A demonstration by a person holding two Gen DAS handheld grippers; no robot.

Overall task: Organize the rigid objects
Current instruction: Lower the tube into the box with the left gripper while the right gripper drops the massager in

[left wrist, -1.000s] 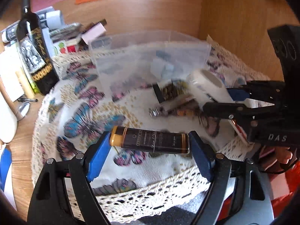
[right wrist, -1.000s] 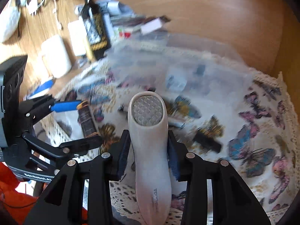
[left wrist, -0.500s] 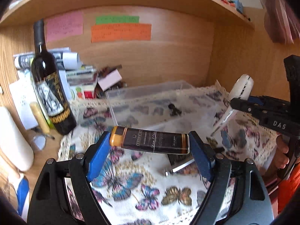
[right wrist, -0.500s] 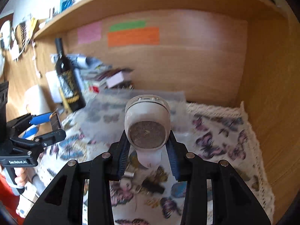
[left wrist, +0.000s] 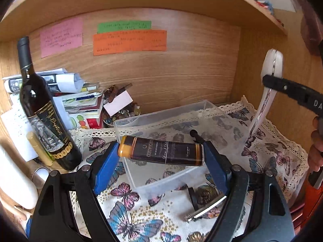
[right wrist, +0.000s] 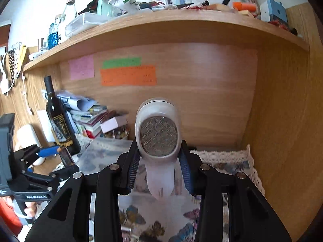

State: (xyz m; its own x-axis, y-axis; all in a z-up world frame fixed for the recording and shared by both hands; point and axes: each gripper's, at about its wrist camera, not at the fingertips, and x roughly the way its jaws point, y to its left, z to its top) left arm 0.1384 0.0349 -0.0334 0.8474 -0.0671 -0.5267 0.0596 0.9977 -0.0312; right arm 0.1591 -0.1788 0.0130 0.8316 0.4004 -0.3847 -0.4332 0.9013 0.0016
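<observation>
My left gripper (left wrist: 161, 155) is shut on a dark brown bottle with an orange cap (left wrist: 161, 152), held crosswise above the near edge of a clear plastic box (left wrist: 161, 119). My right gripper (right wrist: 159, 161) is shut on a white lint shaver (right wrist: 158, 135), held upright with its round metal mesh facing the camera. The shaver also shows in the left wrist view (left wrist: 268, 84), raised at the right above the butterfly cloth (left wrist: 272, 151). The left gripper shows in the right wrist view (right wrist: 54, 157) at the left with the bottle (right wrist: 65, 156).
A wine bottle (left wrist: 44, 119) stands at the left by stacked papers and books (left wrist: 80, 98). A metal razor (left wrist: 206, 211) and a dark ring lie on the cloth near me. A small black item lies in the box. A cluttered shelf (right wrist: 161, 20) hangs overhead.
Both grippers have lifted with their objects and tilted up, from close over the cloth to well above it. The shaver rose high at the right. The box now lies under the brown bottle.
</observation>
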